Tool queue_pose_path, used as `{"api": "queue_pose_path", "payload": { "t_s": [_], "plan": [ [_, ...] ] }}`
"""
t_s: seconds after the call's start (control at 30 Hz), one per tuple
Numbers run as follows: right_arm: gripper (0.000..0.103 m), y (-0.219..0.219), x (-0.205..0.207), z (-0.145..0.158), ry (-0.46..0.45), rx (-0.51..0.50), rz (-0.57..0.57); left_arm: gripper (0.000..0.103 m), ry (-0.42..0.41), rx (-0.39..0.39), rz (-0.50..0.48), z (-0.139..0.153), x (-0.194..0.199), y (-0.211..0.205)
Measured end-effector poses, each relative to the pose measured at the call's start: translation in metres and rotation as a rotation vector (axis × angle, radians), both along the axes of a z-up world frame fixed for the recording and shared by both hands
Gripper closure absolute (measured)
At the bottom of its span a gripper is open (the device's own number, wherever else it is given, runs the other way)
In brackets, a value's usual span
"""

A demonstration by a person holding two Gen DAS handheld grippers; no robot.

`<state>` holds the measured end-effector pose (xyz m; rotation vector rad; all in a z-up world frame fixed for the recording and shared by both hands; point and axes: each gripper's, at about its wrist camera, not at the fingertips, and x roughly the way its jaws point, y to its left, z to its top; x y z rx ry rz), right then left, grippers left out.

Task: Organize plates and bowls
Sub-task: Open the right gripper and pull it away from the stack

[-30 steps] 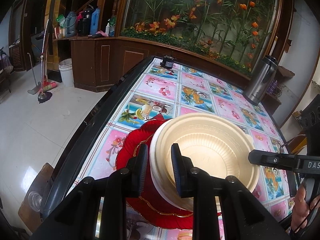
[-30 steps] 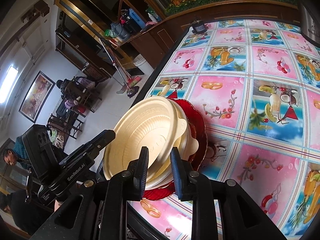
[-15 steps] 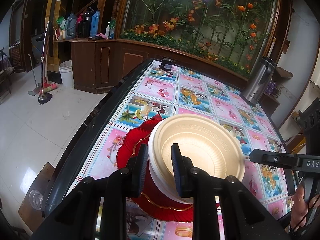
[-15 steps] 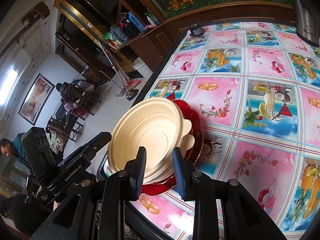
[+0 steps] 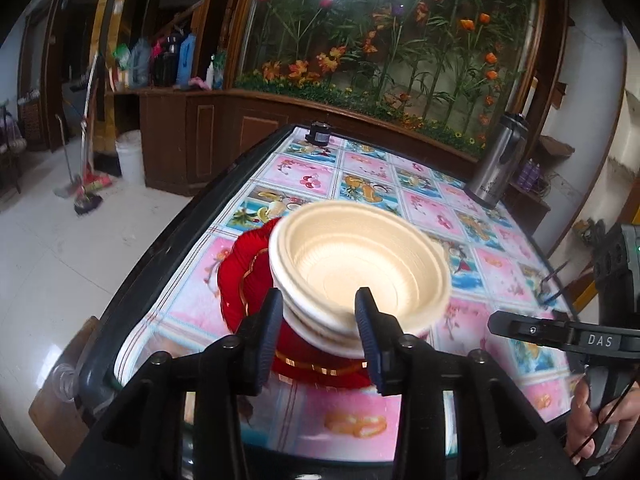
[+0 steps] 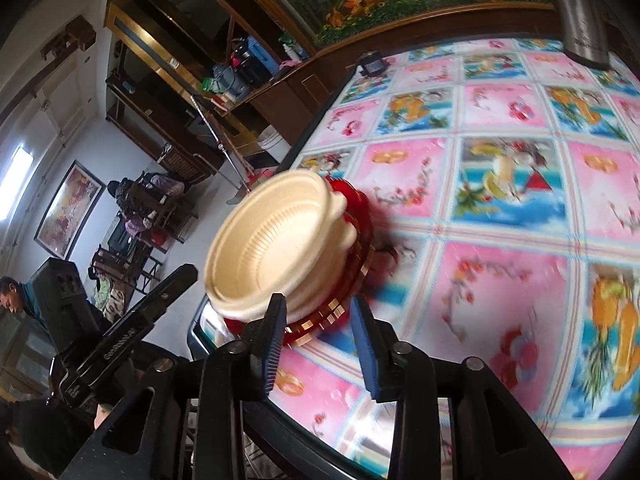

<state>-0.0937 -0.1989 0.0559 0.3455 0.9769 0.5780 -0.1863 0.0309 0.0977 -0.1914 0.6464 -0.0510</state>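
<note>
Item: stack of cream bowls [image 5: 356, 268], nested several deep, mouth up, sitting on the red plates [image 5: 244, 276] with gilt trim; the whole pile stands near the worktop's [image 5: 420, 208] left edge, close to its near corner. The bowls appear seated squarely, though blur in both views leaves the count uncertain. Left gripper [image 5: 318, 330]: jaws parted to a moderate gap, holding nothing, with the near rim of the bowl stack lying between and just beyond the tips, so the stack sits straight ahead along the fingers. Right gripper [image 6: 318, 338]: jaws likewise parted and empty, with the stack ahead and to its left, its left finger [image 6: 272, 344] overlapping the plate edge in view, contact not discernible. Judgement: the left gripper is the nearer and better lined up on the bowls; the right one is aimed more at the bare cloth beside the pile. The round stack has no long axis, so any next grasp would depend on rim approach only. Surroundings: fruit-patterned pink and blue tablecloth [image 6: 500, 288], a steel flask [image 5: 496, 160] at the far right of the worktop, a small dark object [image 5: 318, 136] at the far end, a flower display [image 5: 392, 40] behind.
</note>
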Motion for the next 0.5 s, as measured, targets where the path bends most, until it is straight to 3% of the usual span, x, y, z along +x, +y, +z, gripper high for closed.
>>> {"api": "queue_pose_path", "payload": {
  "t_s": [0.1,0.13,0.23,0.33,0.5],
  "plan": [
    [0.066,-0.012,-0.021,-0.015,-0.004,-0.026,-0.050,0.030,-0.057,0.034,0.016,-0.012,-0.025,-0.020],
    [0.066,-0.016,-0.028,-0.017,-0.012,-0.034,-0.061,0.026,-0.068,0.039,0.024,-0.015,-0.031,-0.023],
    [0.063,-0.022,-0.051,-0.018,-0.088,-0.111,-0.113,0.020,-0.106,0.084,0.020,-0.025,-0.051,-0.042],
    [0.047,-0.026,-0.075,-0.017,-0.173,-0.161,-0.155,0.009,-0.112,0.120,0.012,-0.035,-0.060,-0.056],
    [0.047,-0.028,-0.087,-0.012,-0.257,-0.232,-0.186,0.009,-0.072,0.119,0.022,-0.044,-0.057,-0.061]
  ]
}}
